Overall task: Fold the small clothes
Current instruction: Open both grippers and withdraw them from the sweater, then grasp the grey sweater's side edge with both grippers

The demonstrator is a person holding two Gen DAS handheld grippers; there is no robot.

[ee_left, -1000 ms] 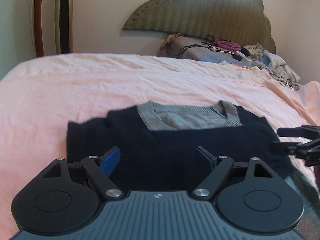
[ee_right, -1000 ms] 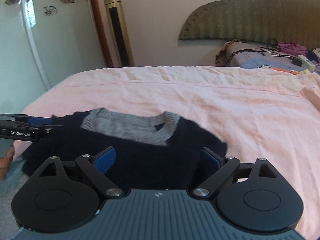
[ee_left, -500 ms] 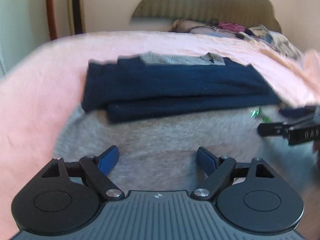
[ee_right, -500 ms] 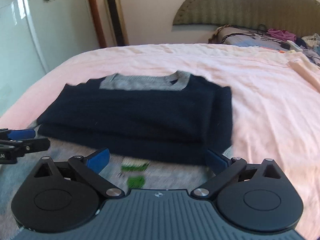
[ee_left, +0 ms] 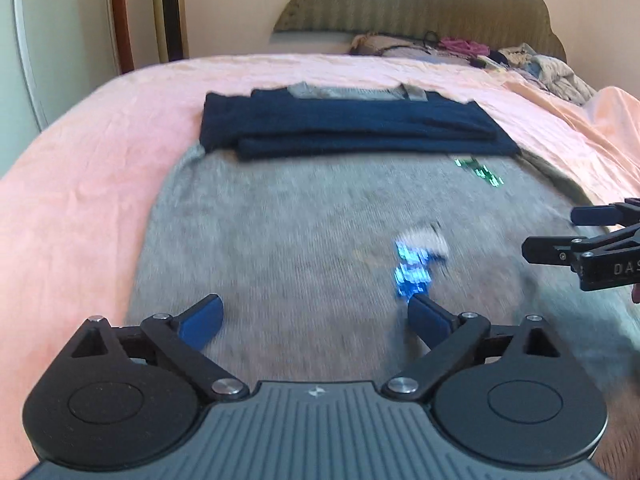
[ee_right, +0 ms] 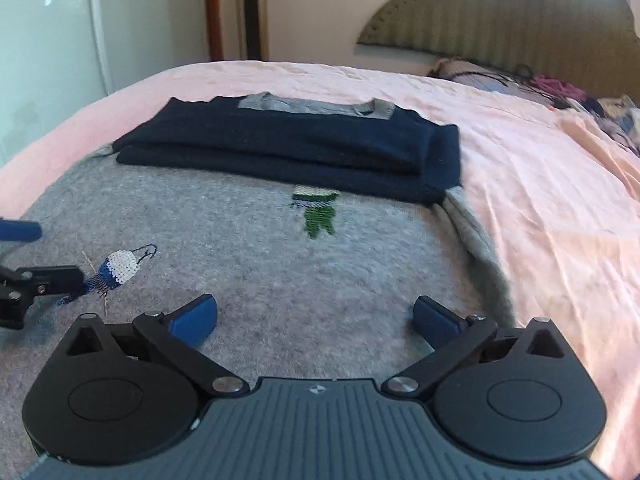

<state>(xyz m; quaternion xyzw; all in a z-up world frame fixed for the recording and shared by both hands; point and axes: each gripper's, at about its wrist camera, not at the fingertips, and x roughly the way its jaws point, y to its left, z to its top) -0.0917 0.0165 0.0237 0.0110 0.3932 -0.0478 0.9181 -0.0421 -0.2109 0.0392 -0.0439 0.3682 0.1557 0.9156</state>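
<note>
My left claw (ee_left: 314,322) is opening, my right claw (ee_right: 314,318) is spread wide, both empty. The grey sweater (ee_right: 260,280) lies on the bed (ee_right: 540,200), sleeves folded in at twelve o'clock; its body still needs folding

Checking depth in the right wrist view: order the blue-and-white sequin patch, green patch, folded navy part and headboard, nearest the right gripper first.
1. Blue-and-white sequin patch, lower left.
2. Green patch, centre.
3. Folded navy part, just beyond.
4. Headboard, far right.
</note>
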